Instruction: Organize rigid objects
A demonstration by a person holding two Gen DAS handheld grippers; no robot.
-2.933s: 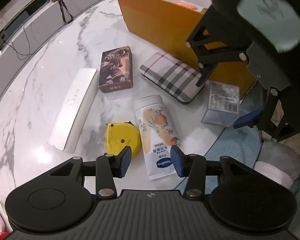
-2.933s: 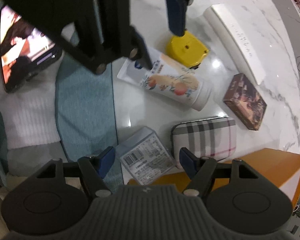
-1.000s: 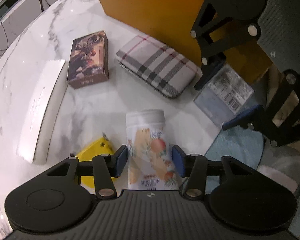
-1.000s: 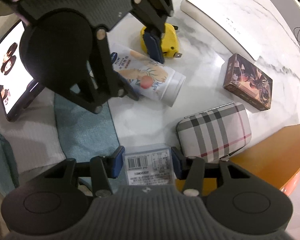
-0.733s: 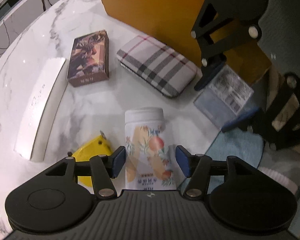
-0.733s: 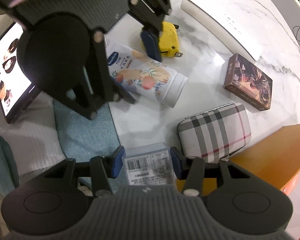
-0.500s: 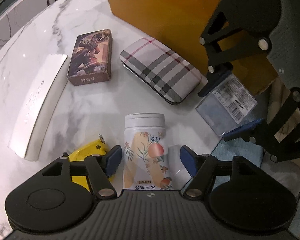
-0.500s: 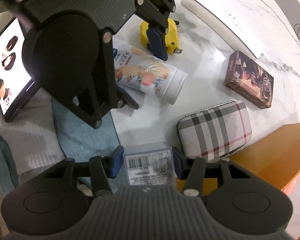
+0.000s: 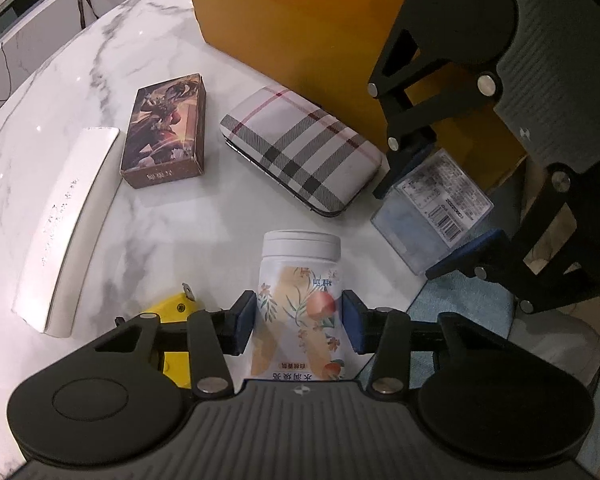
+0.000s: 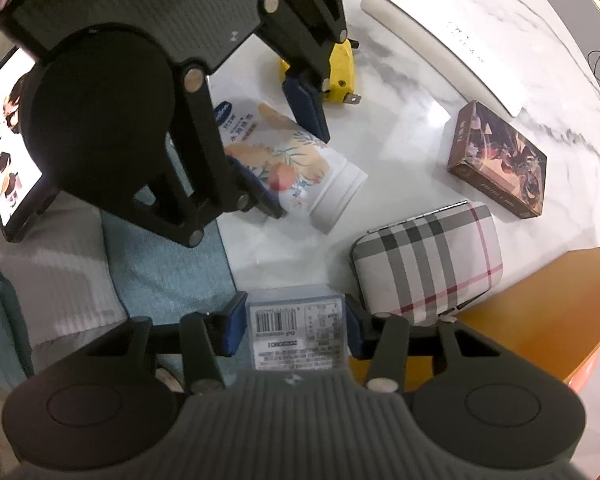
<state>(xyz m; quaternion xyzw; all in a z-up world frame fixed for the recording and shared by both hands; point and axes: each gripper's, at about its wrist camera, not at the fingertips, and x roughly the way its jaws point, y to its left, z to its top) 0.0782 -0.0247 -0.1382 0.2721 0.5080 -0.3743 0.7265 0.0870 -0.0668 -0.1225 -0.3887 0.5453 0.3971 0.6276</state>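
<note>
Both blue pads of the left gripper [image 9: 299, 322] sit against the sides of the printed bottle [image 9: 300, 300], and the jaws are closing on it. From the left wrist, the bottle lies on its side on the marble table [image 9: 100, 60], cap pointing away, gripped across its middle, likely so it lifts level. A yellow tape measure [image 9: 172, 312] lies just beside the left pad. Further off lie a plaid case [image 9: 300, 156], a dark picture box [image 9: 164, 124] and a long white box [image 9: 64, 232]. An orange box [image 9: 292, 20] stands behind, probably where things are to go.

From the right wrist, the right gripper [image 10: 296, 326] has its jaws closing, both pads against a clear plastic box [image 10: 296, 328] with a barcode label, clamped across its narrow width. It sits at the table's edge, between a blue cloth [image 10: 164, 272] and the plaid case [image 10: 428, 264]. The left gripper [image 10: 268, 152] straddles the bottle [image 10: 292, 164] beyond.
</note>
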